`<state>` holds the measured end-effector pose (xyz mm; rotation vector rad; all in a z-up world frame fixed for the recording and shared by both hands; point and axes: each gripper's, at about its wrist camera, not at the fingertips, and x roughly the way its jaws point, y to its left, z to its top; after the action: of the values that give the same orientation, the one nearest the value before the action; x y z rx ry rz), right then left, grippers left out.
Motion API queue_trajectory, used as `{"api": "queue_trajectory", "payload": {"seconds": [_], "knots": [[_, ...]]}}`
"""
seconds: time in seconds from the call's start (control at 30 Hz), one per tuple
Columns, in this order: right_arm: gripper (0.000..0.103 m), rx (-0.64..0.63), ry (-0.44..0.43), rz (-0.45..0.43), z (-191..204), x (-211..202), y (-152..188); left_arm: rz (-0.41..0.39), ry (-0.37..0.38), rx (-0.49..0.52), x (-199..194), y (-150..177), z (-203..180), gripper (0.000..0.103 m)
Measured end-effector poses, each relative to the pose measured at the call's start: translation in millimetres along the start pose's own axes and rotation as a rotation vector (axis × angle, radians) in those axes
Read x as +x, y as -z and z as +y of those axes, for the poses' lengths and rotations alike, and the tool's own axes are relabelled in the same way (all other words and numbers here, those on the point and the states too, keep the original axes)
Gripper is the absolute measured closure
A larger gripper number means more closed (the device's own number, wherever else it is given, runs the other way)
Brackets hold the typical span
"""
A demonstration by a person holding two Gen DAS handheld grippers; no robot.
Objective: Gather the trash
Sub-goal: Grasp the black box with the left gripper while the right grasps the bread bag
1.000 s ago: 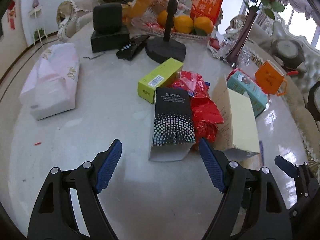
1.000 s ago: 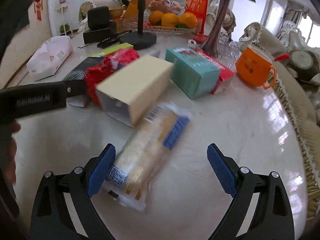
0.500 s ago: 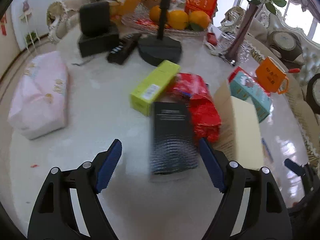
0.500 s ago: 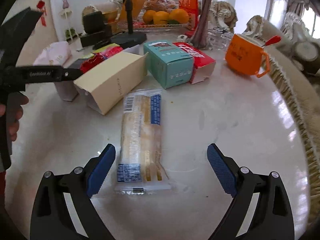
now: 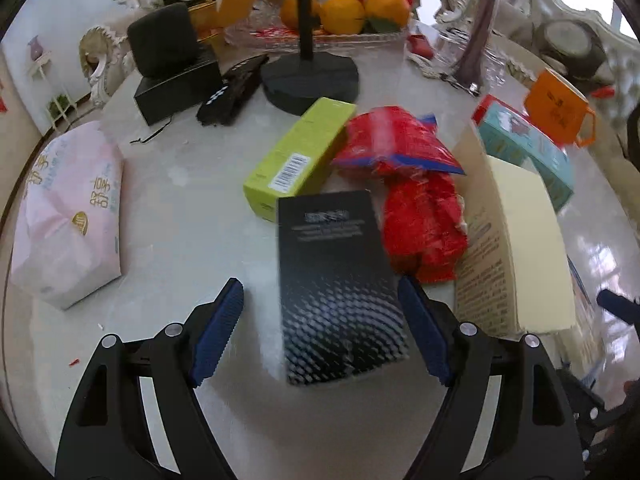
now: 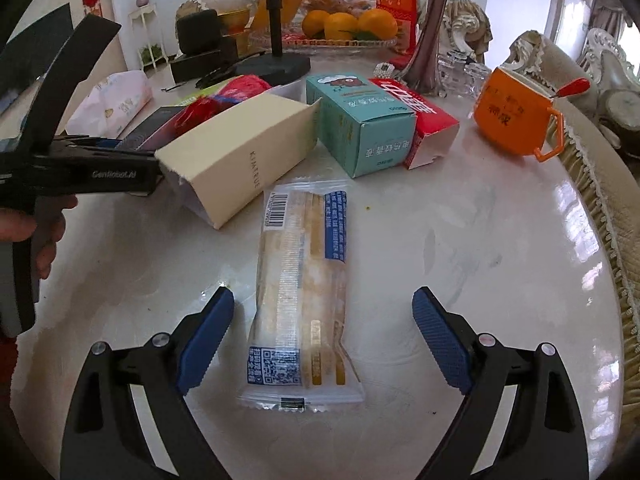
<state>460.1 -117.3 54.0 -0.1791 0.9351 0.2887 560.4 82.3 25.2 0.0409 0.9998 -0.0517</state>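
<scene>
My left gripper (image 5: 320, 332) is open, its blue pads either side of the near end of a black dotted box (image 5: 336, 280) lying on the white table. Beside it lie a lime green box (image 5: 298, 160), a red crumpled wrapper (image 5: 412, 184) and a cream box (image 5: 520, 240). My right gripper (image 6: 324, 344) is open around a clear snack wrapper (image 6: 304, 296) with blue print, lying flat. The cream box (image 6: 248, 152), a teal box (image 6: 360, 120) and a red box (image 6: 420, 120) lie beyond it. The left gripper body (image 6: 80, 168) shows at the left.
A pink tissue pack (image 5: 68, 216) lies at the left. A black stand base (image 5: 310, 80), a remote (image 5: 232, 92), black boxes (image 5: 176, 68) and a fruit tray (image 5: 344, 12) stand at the back. An orange mug (image 6: 516, 116) and a purple vase (image 6: 432, 32) stand back right.
My left gripper has moved forward so the black box now lies between its pads. My right gripper has advanced over the snack wrapper, which now lies straight between its fingers.
</scene>
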Motion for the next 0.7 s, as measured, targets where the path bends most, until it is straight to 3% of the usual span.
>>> {"api": "queue_trajectory", "payload": {"seconds": [0.07, 0.1, 0.17, 0.23, 0.4, 0.53, 0.7], "knots": [[0.029, -0.001, -0.011, -0.007, -0.3, -1.4, 0.2, -0.002, 0.0, 0.009, 0.3, 0.9, -0.7, 0.026], [0.036, -0.006, -0.015, -0.016, 0.9, -3.0, 0.4, -0.005, 0.005, 0.015, -0.7, 1.7, -1.1, 0.029], [0.041, -0.019, -0.023, -0.021, 3.2, -3.9, 0.7, -0.013, 0.008, 0.022, -4.1, 4.6, -0.7, 0.039], [0.044, -0.028, -0.023, -0.025, 5.4, -4.3, 0.7, -0.02, 0.006, 0.012, -7.9, 6.0, 3.0, 0.062], [0.069, -0.081, -0.038, -0.039, 15.5, -7.0, 1.2, -0.055, 0.005, -0.047, -16.5, 17.9, 12.6, 0.063], [0.072, -0.067, -0.05, -0.04, 13.9, -7.4, 0.8, -0.06, 0.042, -0.102, -28.2, 31.2, 18.3, 0.063], [0.075, 0.075, -0.184, -0.031, -9.7, -16.4, 7.2, -0.117, 0.065, -0.126, -58.1, 54.5, 21.8, 0.063]]}}
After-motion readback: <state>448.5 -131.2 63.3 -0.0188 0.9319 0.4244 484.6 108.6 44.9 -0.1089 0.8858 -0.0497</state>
